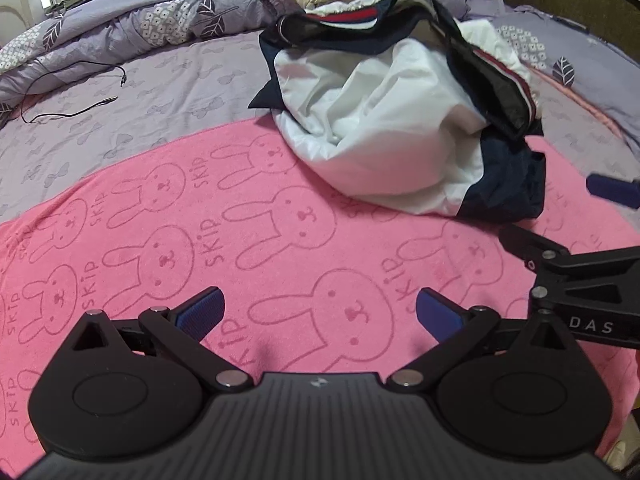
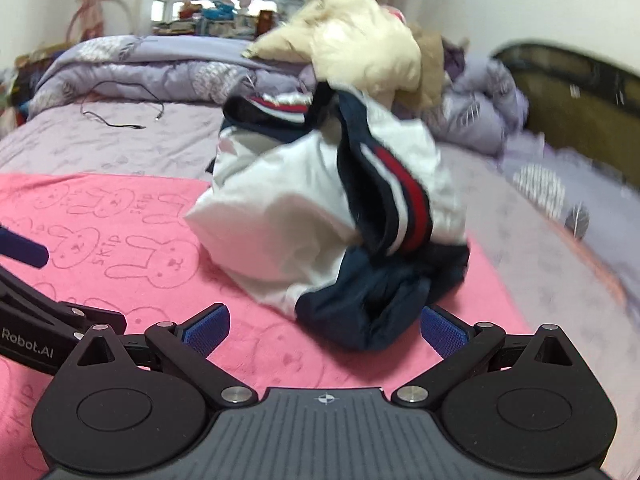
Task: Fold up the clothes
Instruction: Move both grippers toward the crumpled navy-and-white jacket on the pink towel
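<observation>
A crumpled white and navy jacket [image 1: 392, 120] with red and white stripes lies heaped on a pink rabbit-print towel [image 1: 240, 240] spread on the bed. In the right wrist view the same jacket [image 2: 320, 208] fills the middle, its navy hem nearest me. My left gripper [image 1: 318, 314] hovers open over bare towel, short of the jacket. My right gripper [image 2: 325, 330] is open too, its blue pads either side of the navy hem without closing on it. The right gripper also shows at the right edge of the left wrist view [image 1: 560, 216].
A lilac sheet [image 1: 140, 92] covers the bed beyond the towel, with a thin black cable [image 1: 72, 92] lying on it. A bunched purple leaf-print duvet [image 1: 120, 28] and a cream padded garment [image 2: 360, 36] sit at the back. A dark headboard [image 2: 580, 100] stands at the right.
</observation>
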Available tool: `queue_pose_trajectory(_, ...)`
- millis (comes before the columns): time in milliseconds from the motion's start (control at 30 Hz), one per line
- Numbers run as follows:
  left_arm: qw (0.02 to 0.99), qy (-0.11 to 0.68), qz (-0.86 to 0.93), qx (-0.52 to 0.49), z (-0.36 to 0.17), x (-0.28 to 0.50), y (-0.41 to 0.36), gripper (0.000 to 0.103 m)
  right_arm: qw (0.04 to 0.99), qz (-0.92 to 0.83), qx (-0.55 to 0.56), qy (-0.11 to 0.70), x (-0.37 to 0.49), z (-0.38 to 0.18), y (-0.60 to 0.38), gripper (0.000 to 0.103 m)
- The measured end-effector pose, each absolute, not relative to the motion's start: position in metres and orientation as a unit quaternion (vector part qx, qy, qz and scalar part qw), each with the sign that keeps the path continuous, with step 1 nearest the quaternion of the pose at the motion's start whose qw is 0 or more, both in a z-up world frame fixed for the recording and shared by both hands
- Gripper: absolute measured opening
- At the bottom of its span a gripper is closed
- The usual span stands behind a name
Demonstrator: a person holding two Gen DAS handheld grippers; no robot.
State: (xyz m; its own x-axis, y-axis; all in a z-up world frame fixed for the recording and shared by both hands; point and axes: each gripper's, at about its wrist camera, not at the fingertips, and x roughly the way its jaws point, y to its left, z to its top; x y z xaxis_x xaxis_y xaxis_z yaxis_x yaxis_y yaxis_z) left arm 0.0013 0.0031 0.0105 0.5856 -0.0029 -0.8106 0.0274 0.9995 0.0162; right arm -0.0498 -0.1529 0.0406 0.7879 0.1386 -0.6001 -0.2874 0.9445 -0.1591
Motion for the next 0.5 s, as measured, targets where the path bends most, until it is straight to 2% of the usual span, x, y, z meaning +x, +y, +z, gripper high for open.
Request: queue_pose_trajectory(500, 0.886, 0.463, -0.009, 0.021, 0.004, 0.007, 0.003, 0.103, 0.916, 0.177, -0.095, 0.346, -0.036, 0.037, -0.172, 0.103)
